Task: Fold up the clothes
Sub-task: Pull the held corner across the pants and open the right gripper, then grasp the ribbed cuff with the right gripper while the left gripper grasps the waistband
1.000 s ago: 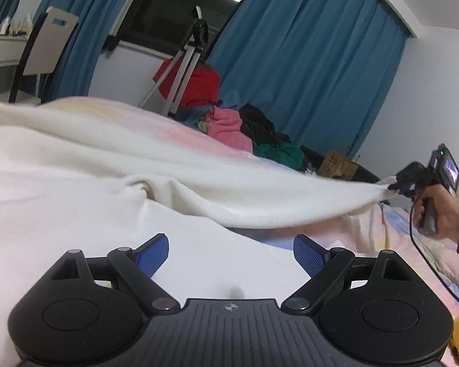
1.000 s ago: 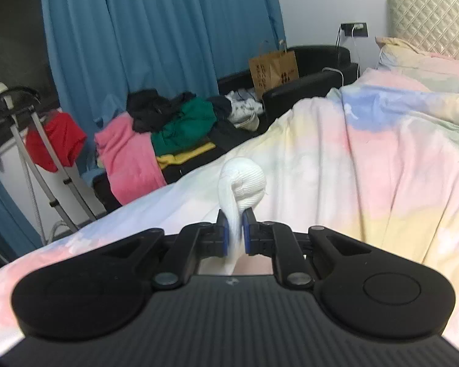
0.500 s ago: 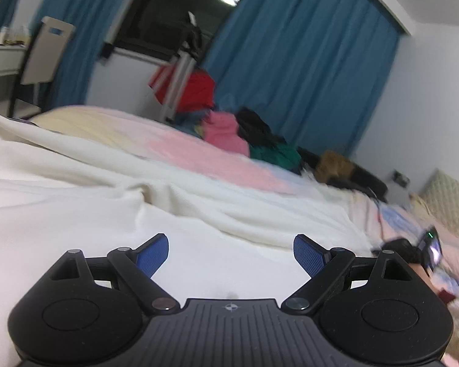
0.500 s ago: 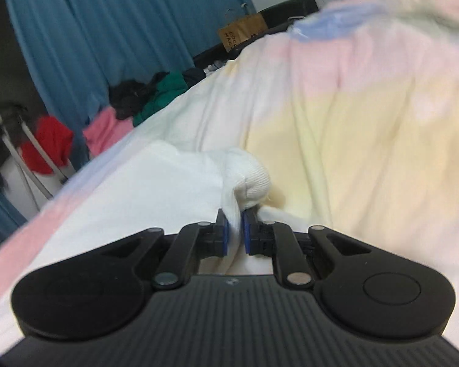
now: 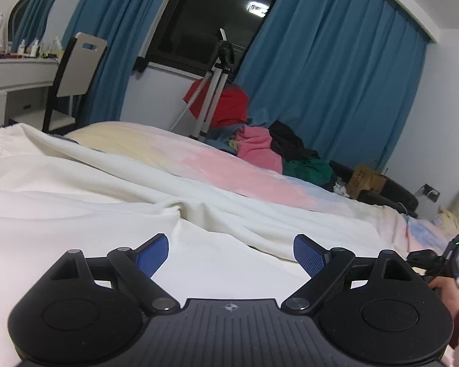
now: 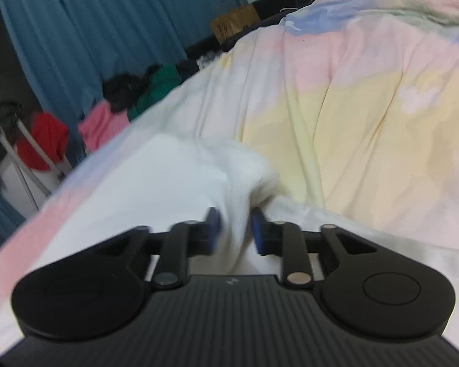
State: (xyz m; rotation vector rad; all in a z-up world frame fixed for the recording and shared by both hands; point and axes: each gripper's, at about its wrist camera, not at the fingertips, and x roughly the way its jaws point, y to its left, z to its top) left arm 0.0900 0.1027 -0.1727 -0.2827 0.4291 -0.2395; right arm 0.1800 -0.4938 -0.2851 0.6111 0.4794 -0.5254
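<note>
A white knitted garment lies spread over the bed, its sleeve stretching to the right. My left gripper is open and empty, low over the garment's body. In the right wrist view the sleeve cuff lies bunched on the bed. My right gripper has its jaws parted a little, with the sleeve fabric lying between the blue pads; the frame is blurred. The right gripper and the hand holding it also show in the left wrist view at the right edge.
The bed has a pastel pink, yellow and blue cover. Beyond it lie a pile of clothes, a tripod stand, a chair, a cardboard box and blue curtains.
My right gripper lowered the raised sleeve onto the bed and its jaws have opened off the fabric. The left gripper stayed open and has barely moved over the garment.
</note>
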